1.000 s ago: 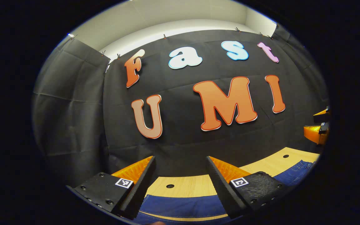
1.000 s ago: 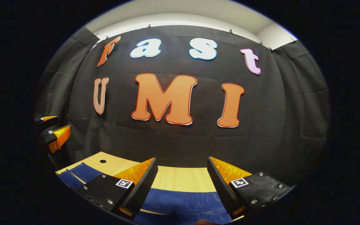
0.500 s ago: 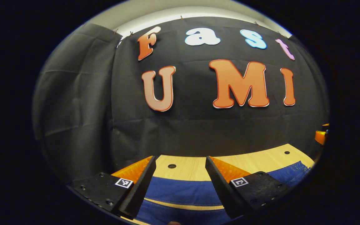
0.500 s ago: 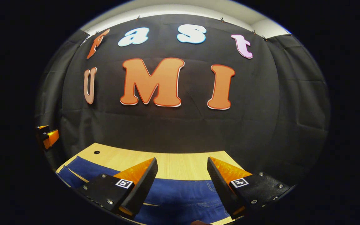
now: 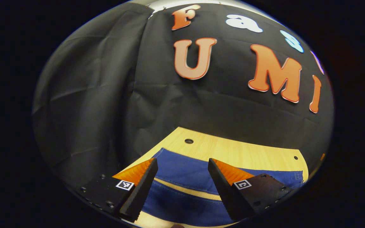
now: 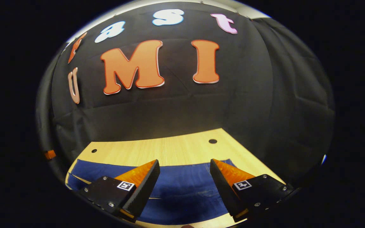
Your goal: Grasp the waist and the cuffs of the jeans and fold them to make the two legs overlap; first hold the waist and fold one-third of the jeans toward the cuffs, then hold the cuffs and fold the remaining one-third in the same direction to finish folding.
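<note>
We hold both grippers, left gripper [image 5: 181, 177] and right gripper [image 6: 185, 179], wide open and empty above the jeans [image 6: 182, 186]; we should lower squarely, pinching only fabric edges.

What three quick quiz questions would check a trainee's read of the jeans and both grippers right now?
1. True or false: the left gripper has its fingers closed on the jeans.
2. In the right gripper view, what lies on the wooden table below the right gripper? A) a towel B) blue jeans C) a shirt
3. Fill in: in the left gripper view a pale strip of table shows between the two ____ of the jeans.

Key
1. False; both fingers stand apart above the cloth.
2. B
3. legs; they lie side by side, not overlapped.
</note>
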The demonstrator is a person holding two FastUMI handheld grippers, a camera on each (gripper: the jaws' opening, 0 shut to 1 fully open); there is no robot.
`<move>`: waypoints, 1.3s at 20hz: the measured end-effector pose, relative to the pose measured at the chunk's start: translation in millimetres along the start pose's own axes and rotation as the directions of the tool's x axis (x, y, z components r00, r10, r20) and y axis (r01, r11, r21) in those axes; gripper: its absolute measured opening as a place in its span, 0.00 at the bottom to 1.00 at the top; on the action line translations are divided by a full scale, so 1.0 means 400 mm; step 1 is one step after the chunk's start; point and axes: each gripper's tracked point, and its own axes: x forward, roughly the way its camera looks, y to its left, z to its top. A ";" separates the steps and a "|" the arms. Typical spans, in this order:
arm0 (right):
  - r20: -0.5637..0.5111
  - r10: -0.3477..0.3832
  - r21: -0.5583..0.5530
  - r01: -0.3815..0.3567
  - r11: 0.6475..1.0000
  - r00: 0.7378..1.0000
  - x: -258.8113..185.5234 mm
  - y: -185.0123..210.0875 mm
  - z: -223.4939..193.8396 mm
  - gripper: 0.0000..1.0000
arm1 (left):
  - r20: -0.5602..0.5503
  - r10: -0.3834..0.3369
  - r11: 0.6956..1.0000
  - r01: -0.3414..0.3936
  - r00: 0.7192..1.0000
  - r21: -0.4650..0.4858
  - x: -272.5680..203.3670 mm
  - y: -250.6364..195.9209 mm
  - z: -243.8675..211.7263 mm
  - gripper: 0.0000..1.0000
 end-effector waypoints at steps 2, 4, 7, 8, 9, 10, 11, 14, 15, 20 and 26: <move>-0.057 -0.012 0.062 0.015 0.998 0.998 0.010 -0.030 -0.041 0.98 | -0.056 0.032 0.998 -0.035 0.998 -0.049 0.018 0.049 -0.042 0.98; -0.114 -0.019 0.128 0.033 0.991 0.993 0.018 -0.059 -0.079 0.98 | -0.107 0.041 0.993 -0.053 0.993 -0.104 0.024 0.091 -0.080 0.96; -0.185 -0.040 0.177 0.073 0.982 0.982 0.025 -0.105 -0.128 0.98 | -0.182 0.054 0.981 -0.086 0.982 -0.176 0.044 0.141 -0.136 0.96; -0.203 -0.044 0.187 0.082 0.979 0.978 0.026 -0.115 -0.142 0.98 | -0.206 0.059 0.975 -0.100 0.977 -0.197 0.050 0.158 -0.158 0.96; -0.220 -0.047 0.195 0.091 0.977 0.974 0.027 -0.126 -0.156 0.97 | -0.226 0.064 0.969 -0.115 0.972 -0.218 0.046 0.169 -0.176 0.96; -0.240 -0.051 0.204 0.102 0.974 0.969 0.029 -0.135 -0.170 0.97 | -0.249 0.074 0.962 -0.135 0.966 -0.237 0.046 0.186 -0.190 0.96; -0.257 -0.050 0.218 0.108 0.970 0.965 0.032 -0.143 -0.186 0.97 | -0.266 0.075 0.955 -0.146 0.961 -0.260 0.052 0.202 -0.204 0.96; -0.336 -0.036 0.285 0.138 0.949 0.941 0.024 -0.165 -0.244 0.97 | -0.326 0.066 0.927 -0.179 0.943 -0.329 0.073 0.241 -0.266 0.96; -0.359 -0.026 0.322 0.150 0.935 0.933 0.027 -0.171 -0.265 0.98 | -0.347 0.060 0.911 -0.194 0.936 -0.365 0.082 0.253 -0.291 0.96; -0.425 0.004 0.487 0.225 0.844 0.905 0.035 -0.208 -0.323 0.98 | -0.421 0.008 0.808 -0.254 0.907 -0.532 0.118 0.314 -0.387 0.97; -0.479 0.024 0.540 0.273 0.796 0.877 0.034 -0.230 -0.363 0.98 | -0.473 -0.038 0.713 -0.308 0.880 -0.630 0.110 0.342 -0.431 0.97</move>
